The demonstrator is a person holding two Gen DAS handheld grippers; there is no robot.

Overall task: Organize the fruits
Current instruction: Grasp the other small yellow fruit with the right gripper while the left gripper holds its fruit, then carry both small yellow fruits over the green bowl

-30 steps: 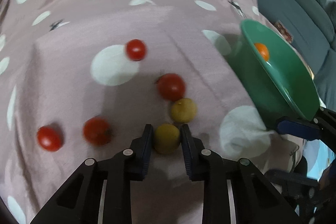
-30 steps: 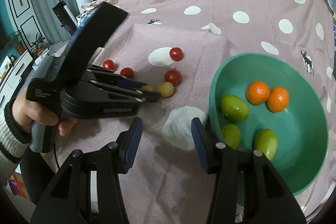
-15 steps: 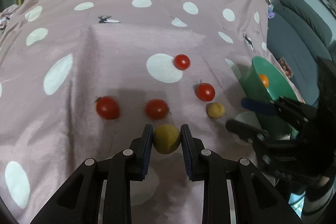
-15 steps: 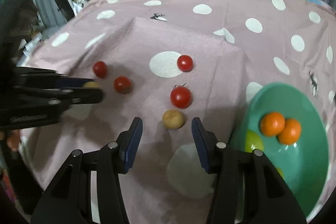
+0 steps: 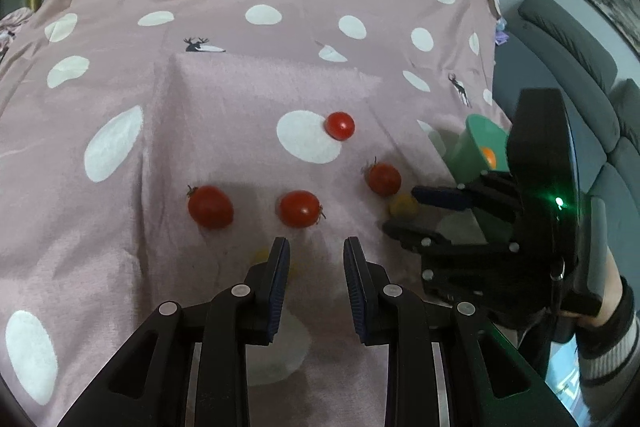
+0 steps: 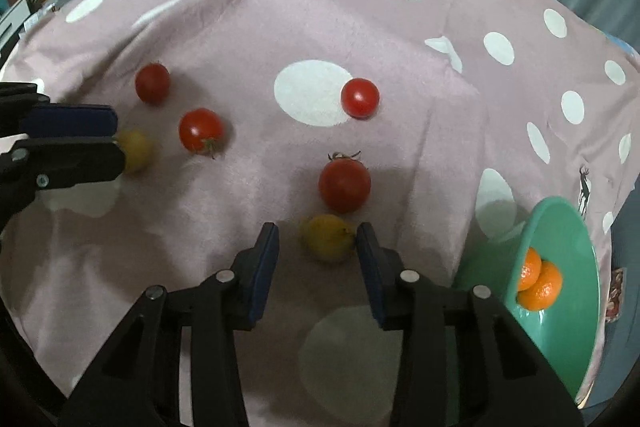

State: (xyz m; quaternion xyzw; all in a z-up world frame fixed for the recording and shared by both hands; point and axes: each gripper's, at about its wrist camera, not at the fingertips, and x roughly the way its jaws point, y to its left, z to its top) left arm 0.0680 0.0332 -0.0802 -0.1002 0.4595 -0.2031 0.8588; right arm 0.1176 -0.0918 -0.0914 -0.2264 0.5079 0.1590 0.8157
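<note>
Left wrist view: the left gripper (image 5: 316,259) stands narrow, nothing visible between its fingers; red tomatoes (image 5: 300,209) lie beyond on the tablecloth (image 5: 240,87). Right wrist view: the right gripper (image 6: 316,247) is closing around a yellow fruit (image 6: 328,237), left pad apart; the green bowl (image 6: 576,267) sits at the table's right edge.
</note>
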